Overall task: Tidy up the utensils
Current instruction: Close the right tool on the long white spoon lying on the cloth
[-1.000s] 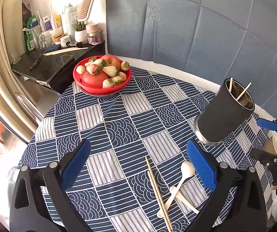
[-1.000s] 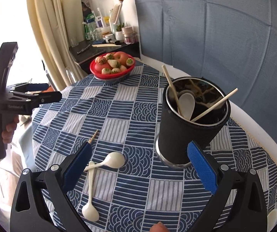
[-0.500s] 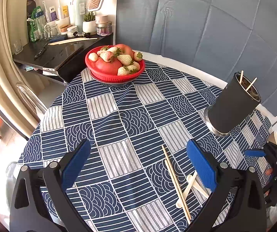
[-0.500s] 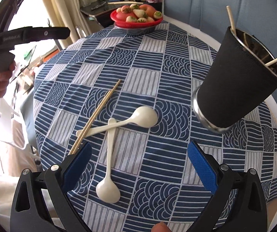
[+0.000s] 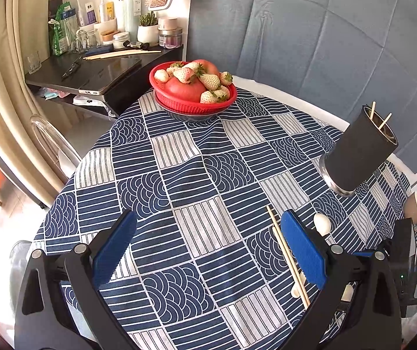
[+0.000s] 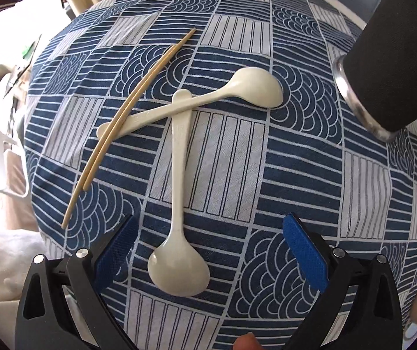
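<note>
Right tool [image 6: 205,250]: spread wide, nothing between the blue pads; it hovers low over the worktop, with the near spoon's bowl between its fingers.
Left tool [image 5: 205,248]: spread wide, holding nothing; it hangs above the cloth, well back from the cup.
Cup [image 5: 360,151]: black with a metal base, on the worktop's far right part; two chopstick tips stick out of its mouth in the left view. In the right view only its lower part shows, at the upper right.
Far spoon [image 6: 208,99]: cream, bowl just left of the cup's base, handle running away from the cup to the left.
Near spoon [image 6: 178,204]: cream, handle pointing toward the far spoon and passing under its handle, the two forming a cross; bowl on the side away from the cup, nearest the right tool.
Chopsticks [image 6: 132,116]: a pale pair lying side by side, left of the spoons and farther from the cup; they cross over the far spoon's handle end.
Cloth [image 5: 179,175]: blue and white patchwork print, covering the round worktop.
Basket [image 5: 193,99]: red, filled with fruit, at the worktop's far edge, well apart from the cup.
</note>
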Motion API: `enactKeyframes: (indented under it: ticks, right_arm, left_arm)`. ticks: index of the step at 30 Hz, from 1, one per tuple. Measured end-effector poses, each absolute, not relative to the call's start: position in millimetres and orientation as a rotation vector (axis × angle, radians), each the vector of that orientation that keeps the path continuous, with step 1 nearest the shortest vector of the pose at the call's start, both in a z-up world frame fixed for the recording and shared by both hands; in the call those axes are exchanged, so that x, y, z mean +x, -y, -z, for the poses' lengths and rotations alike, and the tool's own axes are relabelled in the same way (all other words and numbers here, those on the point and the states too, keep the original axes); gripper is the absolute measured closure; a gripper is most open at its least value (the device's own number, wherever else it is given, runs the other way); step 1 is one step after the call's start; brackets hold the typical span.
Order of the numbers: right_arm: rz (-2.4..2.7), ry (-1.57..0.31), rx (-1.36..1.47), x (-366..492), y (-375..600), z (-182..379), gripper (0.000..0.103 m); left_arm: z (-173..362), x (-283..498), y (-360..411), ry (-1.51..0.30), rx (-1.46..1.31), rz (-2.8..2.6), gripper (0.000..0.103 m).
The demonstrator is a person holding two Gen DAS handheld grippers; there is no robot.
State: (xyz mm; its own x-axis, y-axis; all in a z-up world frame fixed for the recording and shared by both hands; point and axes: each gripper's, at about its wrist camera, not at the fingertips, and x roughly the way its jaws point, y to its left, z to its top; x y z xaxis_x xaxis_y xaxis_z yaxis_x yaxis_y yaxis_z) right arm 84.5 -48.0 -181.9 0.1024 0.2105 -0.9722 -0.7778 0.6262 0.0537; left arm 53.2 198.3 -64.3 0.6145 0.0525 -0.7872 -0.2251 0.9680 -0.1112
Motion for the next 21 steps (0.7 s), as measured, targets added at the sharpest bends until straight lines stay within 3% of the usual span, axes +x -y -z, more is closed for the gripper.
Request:
enactKeyframes:
  ticks: [11, 12, 13, 14, 15, 21]
  right_arm:
    - [-0.756, -1.254, -0.530, 80.2, 52.6, 180.9, 0.009]
    - [-0.759, -1.254, -0.531, 77.6, 55.1, 178.2, 0.014]
    - [-0.772, -1.246, -0.535, 75.9, 56.8, 171.8, 0.038]
    - [-0.776, -1.246, -0.535, 76.0, 59.7, 166.0, 0.078]
    - [-0.775, -1.269, -0.531, 77.5, 63.3, 164.1, 0.094]
    - [-0.807, -1.349, -0.398, 86.0, 85.3, 162.1, 0.095]
  left_arm:
    - [69.5, 63.5, -189.3, -0.906, -0.180, -0.097, 0.006]
    - [70.1, 64.5, -187.9, -0.908, -0.175, -0.095, 0.006]
    - [70.3, 65.0, -186.5, -0.908, -0.173, -0.091, 0.006]
    - [70.3, 64.5, -185.0, -0.906, -0.174, -0.081, 0.006]
    - [70.7, 64.8, -183.6, -0.904, -0.178, -0.071, 0.006]
    - [73.2, 65.3, -172.0, -0.905, -0.174, -0.053, 0.006]
